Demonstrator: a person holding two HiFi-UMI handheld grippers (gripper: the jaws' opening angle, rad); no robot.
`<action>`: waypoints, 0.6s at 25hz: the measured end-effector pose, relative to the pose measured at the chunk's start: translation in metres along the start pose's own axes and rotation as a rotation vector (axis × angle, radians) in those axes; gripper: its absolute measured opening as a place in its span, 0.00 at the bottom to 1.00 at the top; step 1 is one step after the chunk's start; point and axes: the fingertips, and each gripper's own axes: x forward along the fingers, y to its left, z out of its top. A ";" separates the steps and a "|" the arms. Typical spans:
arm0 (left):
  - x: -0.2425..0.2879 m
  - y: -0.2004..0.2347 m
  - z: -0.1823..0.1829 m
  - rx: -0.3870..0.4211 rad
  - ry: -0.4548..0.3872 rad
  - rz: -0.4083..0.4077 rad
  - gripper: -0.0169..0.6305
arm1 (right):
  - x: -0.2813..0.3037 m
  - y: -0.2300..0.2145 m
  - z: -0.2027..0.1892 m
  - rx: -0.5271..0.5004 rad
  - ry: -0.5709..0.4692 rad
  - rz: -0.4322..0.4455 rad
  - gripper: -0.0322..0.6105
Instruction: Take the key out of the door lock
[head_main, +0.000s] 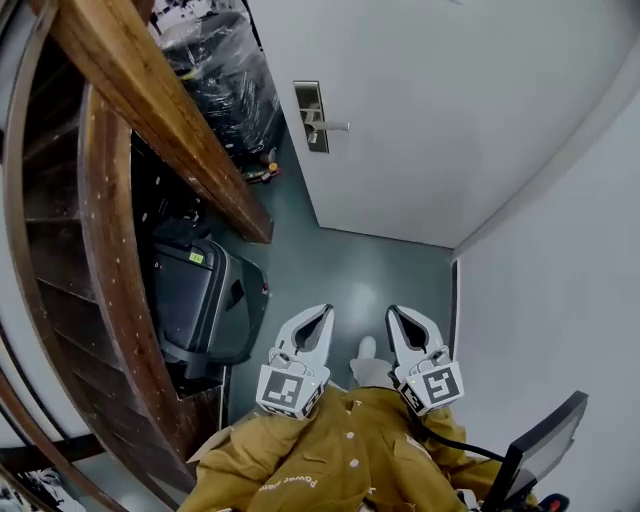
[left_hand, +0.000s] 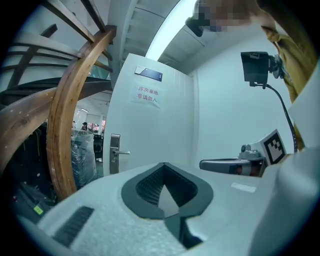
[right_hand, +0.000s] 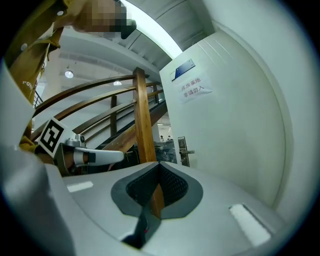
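A white door (head_main: 430, 110) stands ahead across the dark floor, well out of reach of both grippers. Its metal lock plate (head_main: 311, 115) carries a lever handle (head_main: 332, 126); the key is too small to make out. The plate also shows far off in the left gripper view (left_hand: 115, 153) and in the right gripper view (right_hand: 183, 150). My left gripper (head_main: 322, 313) and right gripper (head_main: 395, 313) are held side by side close to my body, pointing at the door. Both have their jaws together with nothing in them, as the left gripper (left_hand: 163, 165) and right gripper (right_hand: 159, 164) show close up.
A curved wooden stair railing (head_main: 150, 130) runs along the left. Below it stands a black case (head_main: 200, 300), and behind it plastic-wrapped dark goods (head_main: 225, 80). A white wall (head_main: 560, 280) closes the right side. A paper sign (left_hand: 147, 95) hangs on the door.
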 end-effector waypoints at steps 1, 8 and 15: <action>0.014 0.009 0.008 0.000 -0.006 0.010 0.02 | 0.011 -0.010 0.004 -0.003 0.002 0.007 0.06; 0.092 0.073 0.026 -0.018 0.003 0.016 0.02 | 0.093 -0.058 0.008 0.020 0.037 0.024 0.06; 0.172 0.169 0.060 0.003 -0.022 -0.118 0.02 | 0.182 -0.093 0.022 0.014 0.035 -0.063 0.06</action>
